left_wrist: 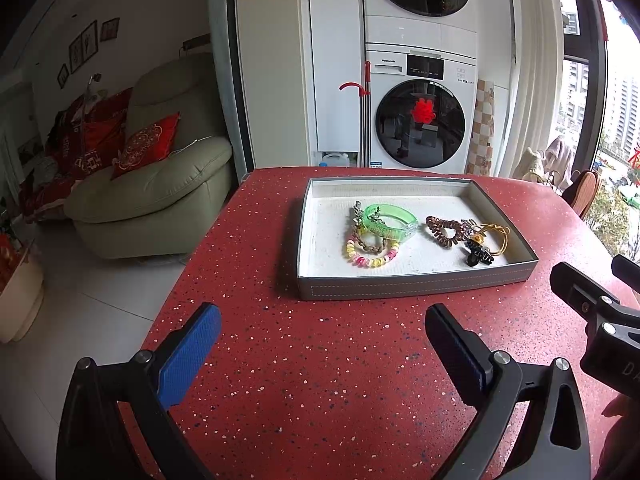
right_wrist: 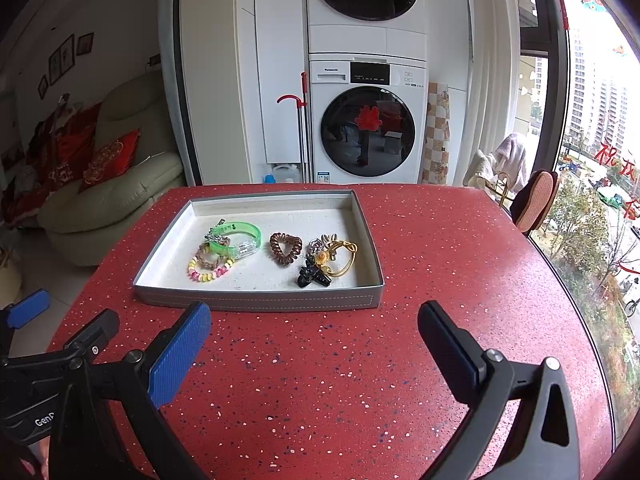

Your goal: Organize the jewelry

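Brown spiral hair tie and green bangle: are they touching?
Apart. The right wrist view shows bare white tray floor between the green bangle and the brown spiral hair tie; the left wrist view shows that gap too.

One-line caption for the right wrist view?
Open right gripper hovers above red table before grey tray holding bracelets, hair ties and a clip.

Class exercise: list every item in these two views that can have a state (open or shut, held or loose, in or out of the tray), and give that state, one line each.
left gripper: open, empty, above the table.
right gripper: open, empty, above the table.
tray: lidless, flat on the red table.
green bangle: loose in tray, resting partly on the beaded bracelet.
brown coil hair tie: loose in tray.
black claw clip: in tray, shut.
yellow hair tie: in tray, tangled beside the clip.
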